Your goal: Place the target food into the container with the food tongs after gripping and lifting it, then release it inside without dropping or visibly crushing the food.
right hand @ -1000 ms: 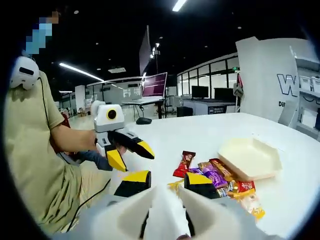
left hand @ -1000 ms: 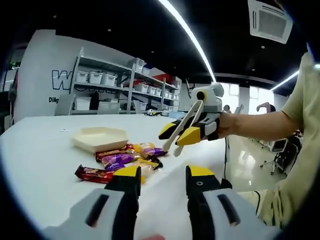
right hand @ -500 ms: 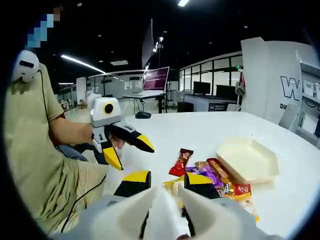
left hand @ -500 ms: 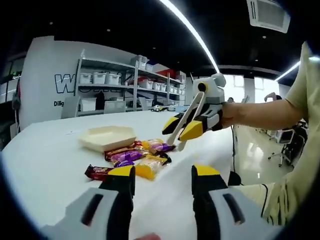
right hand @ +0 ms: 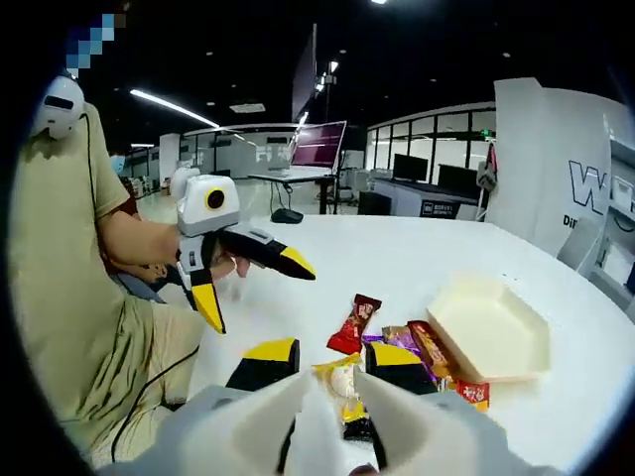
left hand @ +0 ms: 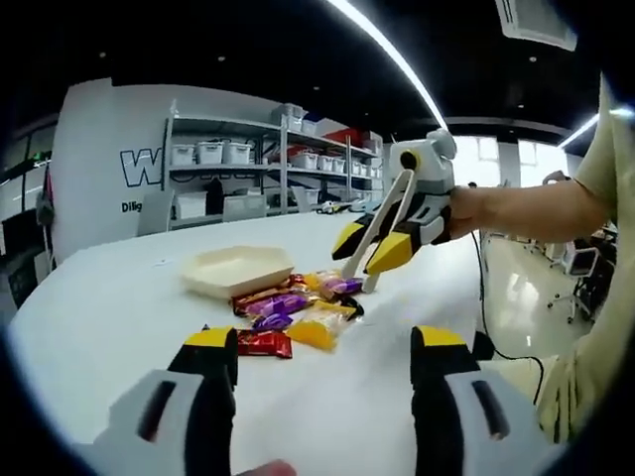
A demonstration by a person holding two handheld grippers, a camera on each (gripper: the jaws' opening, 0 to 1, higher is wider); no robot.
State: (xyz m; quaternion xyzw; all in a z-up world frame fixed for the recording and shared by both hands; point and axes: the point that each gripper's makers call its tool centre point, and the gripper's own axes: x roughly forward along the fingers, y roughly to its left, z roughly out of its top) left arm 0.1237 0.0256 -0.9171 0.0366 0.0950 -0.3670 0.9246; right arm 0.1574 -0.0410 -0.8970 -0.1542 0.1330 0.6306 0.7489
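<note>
So: right gripper (left hand: 382, 243) is clamped on the food tongs (left hand: 382, 220), seen in left gripper view at ~1 o'clock from centre, tong tips hanging just above the far end of the snack pile (left hand: 298, 307), not touching any wrapper as far as I can tell. Tong arms look parted, nothing between them. Left gripper (right hand: 253, 288) is wide open and empty; in its own view the jaws frame the pile's near edge, pile at 12 o'clock from them. Container (left hand: 236, 270) (cream hex tray, empty) sits just beyond the pile at ~10–11 o'clock in left gripper view; in right gripper view it's at ~2 o'clock from the jaws, pile between the jaws and the tray. Key relation: tongs are the nearer tool by far, tips over the yellow/purple wrappers, tray just past them, so pick-to-drop is a short carry away from the person. Wrappers mostly lie w/ long axes running toward the tray; red bar (right hand: 354, 322) sits apart on the pile's left in right gripper view. Can't tell which piece is the target. My guess: close tongs across a wrapper's short axis; light squeeze, soft packs.
</note>
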